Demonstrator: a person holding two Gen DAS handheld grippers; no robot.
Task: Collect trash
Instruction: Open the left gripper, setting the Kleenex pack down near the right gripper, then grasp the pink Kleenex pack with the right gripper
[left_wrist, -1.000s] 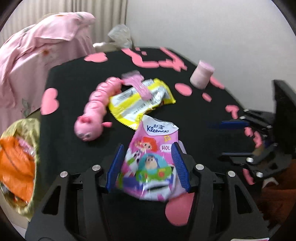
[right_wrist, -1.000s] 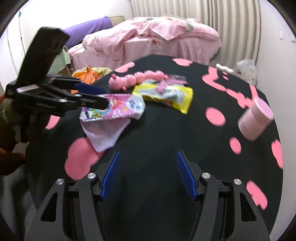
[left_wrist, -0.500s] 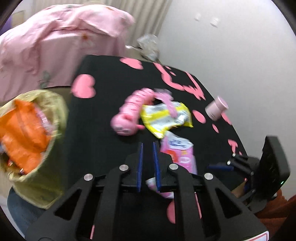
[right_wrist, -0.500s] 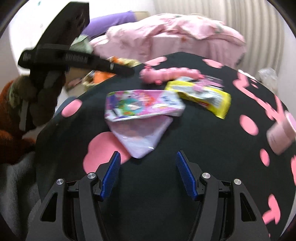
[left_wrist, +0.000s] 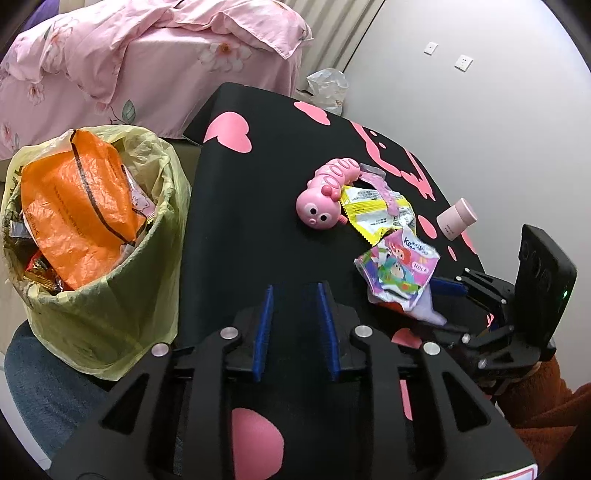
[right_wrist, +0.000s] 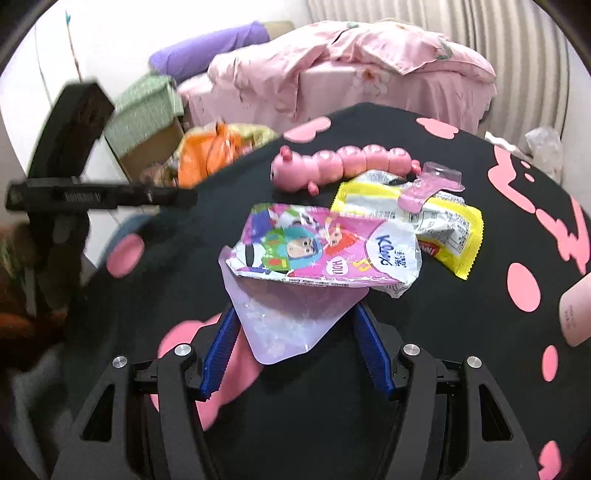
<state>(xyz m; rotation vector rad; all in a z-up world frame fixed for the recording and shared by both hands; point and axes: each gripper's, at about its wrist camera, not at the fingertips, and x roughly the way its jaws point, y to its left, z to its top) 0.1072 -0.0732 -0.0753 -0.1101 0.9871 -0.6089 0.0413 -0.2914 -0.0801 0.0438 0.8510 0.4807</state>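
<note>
The left tongs (left_wrist: 295, 295) hover above the black, pink-patterned surface (left_wrist: 258, 229) with their blue pads a narrow gap apart and nothing between them. Just left of the surface's edge stands a bin lined with a yellow-green bag (left_wrist: 110, 288), stuffed with an orange bag (left_wrist: 77, 206) and other wrappers. The right tongs (right_wrist: 295, 328) are spread wide, their pads flanking a flat pale purple pouch (right_wrist: 288, 321) that lies on the surface without either pad clearly touching it. A crumpled cartoon tissue packet (right_wrist: 325, 251) lies on top of the pouch's far part. Beyond it lies a yellow snack wrapper (right_wrist: 436, 225) with a small pink plastic piece (right_wrist: 428, 188) on it, beside a pink caterpillar toy (right_wrist: 340, 162). A pink cylinder (left_wrist: 456, 218) lies near the surface's edge.
</note>
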